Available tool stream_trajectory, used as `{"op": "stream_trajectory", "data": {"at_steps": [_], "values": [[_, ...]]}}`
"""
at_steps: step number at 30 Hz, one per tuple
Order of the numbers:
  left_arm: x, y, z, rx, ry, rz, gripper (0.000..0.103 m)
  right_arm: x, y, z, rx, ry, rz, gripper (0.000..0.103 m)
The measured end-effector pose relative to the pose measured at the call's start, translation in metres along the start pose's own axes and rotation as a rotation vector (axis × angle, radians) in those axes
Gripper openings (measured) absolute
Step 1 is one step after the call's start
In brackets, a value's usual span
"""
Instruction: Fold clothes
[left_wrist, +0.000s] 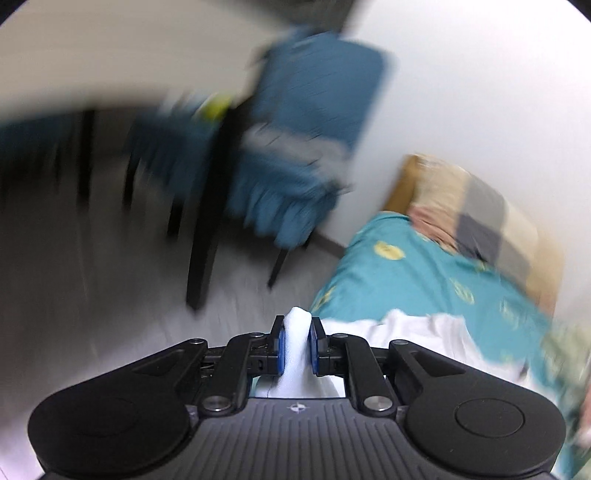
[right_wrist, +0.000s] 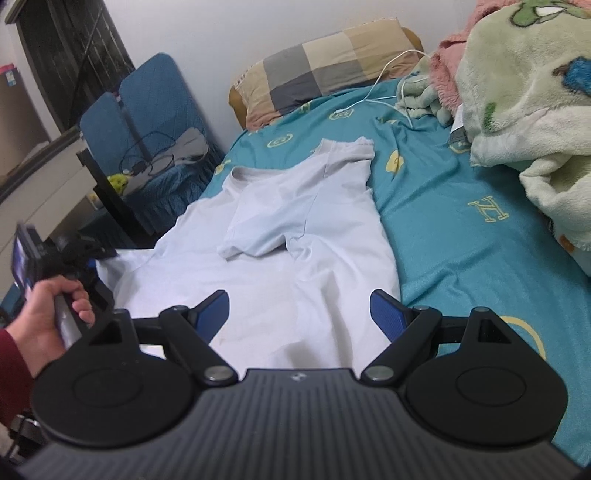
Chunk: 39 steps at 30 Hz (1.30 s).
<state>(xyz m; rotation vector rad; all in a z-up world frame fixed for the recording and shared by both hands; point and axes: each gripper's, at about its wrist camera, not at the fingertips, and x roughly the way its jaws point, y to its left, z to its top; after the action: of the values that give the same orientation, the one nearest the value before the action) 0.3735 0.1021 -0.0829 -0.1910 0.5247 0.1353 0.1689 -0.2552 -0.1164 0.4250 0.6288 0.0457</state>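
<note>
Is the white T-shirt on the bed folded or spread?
Partly folded: white T-shirt has one sleeve laid over its chest.

A bedroom in a home. A bed under a teal sheet printed with yellow motifs fills the scene, with a beige-and-grey checked pillow against the far white wall, a fluffy green and pink blanket heaped at the right, and blue fabric-covered chairs at the far left.

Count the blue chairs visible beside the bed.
2: one blue fabric chair by the wall nearest the bed's head, another blue fabric chair beside it; more may be hidden.
</note>
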Motion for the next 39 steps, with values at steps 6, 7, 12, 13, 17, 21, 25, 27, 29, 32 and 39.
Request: {"op": "stream_trajectory", "data": {"at_steps": [6, 7, 12, 13, 17, 21, 25, 27, 29, 32, 39], "values": [[-0.036, -0.114, 0.003, 0.362, -0.101, -0.132, 0.013, -0.012, -0.015, 0.007, 0.071, -0.033, 0.007, 0.085], [-0.041, -0.132, -0.001, 0.407, -0.11, -0.175, 0.012, -0.014, -0.018, 0.008, 0.081, -0.04, 0.005, 0.085], [-0.061, -0.214, -0.047, 0.548, -0.112, -0.401, 0.005, -0.018, -0.041, 0.015, 0.171, -0.059, -0.032, 0.085], [-0.061, -0.225, -0.059, 0.551, -0.098, -0.428, 0.005, -0.019, -0.046, 0.016, 0.185, -0.064, -0.044, 0.085], [-0.05, -0.242, -0.093, 0.492, -0.015, -0.471, 0.006, -0.018, -0.065, 0.018, 0.24, -0.071, -0.079, 0.085], [-0.075, -0.218, -0.103, 0.428, 0.023, -0.431, 0.015, -0.016, -0.078, 0.018, 0.281, -0.068, -0.084, 0.085], [-0.126, -0.176, -0.106, 0.404, 0.019, -0.357, 0.028, -0.017, -0.074, 0.019, 0.261, -0.086, -0.06, 0.085], [-0.155, -0.158, -0.108, 0.393, 0.011, -0.316, 0.056, -0.019, -0.068, 0.019, 0.236, -0.1, -0.036, 0.085], [-0.191, -0.138, -0.109, 0.381, -0.005, -0.302, 0.068, -0.022, -0.061, 0.02, 0.2, -0.119, -0.015, 0.085], [-0.235, -0.111, -0.112, 0.352, -0.027, -0.286, 0.089, -0.026, -0.049, 0.019, 0.145, -0.139, 0.01, 0.085], [-0.253, -0.084, -0.131, 0.306, 0.012, -0.31, 0.1, -0.032, -0.023, 0.016, 0.047, -0.152, 0.045, 0.085]]}}
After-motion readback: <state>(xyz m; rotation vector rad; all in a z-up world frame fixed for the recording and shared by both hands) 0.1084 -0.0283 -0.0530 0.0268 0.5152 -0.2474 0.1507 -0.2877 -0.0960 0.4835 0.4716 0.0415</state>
